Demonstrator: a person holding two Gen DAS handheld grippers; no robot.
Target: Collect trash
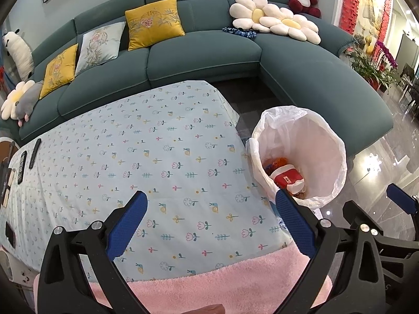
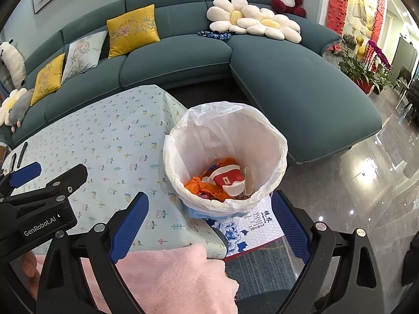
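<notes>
Trash (image 2: 222,180) lies at the bottom of the white-lined bin (image 2: 275,141), which stands on the floor just beside the table's right edge: a red-and-white carton on top of orange wrappers. The right wrist view looks almost straight into the bin and shows the wrappers, plus a blue-and-white printed sheet (image 2: 251,225) on the floor under the bin's near side; the left wrist view shows only the carton (image 1: 286,178) and a sliver of orange, with the bin (image 1: 335,141) off to its right. The left view gives more of the flowered tablecloth (image 1: 162,162), bare in the middle, with remotes (image 1: 26,159) at its far left edge. The left gripper (image 1: 209,225) hangs over the cloth with its jaws wide apart and holding nothing. The right gripper (image 2: 209,227) hangs near the bin with its jaws also spread and nothing between them. A pink fleece (image 2: 178,280) lies along the table's near edge in both views.
</notes>
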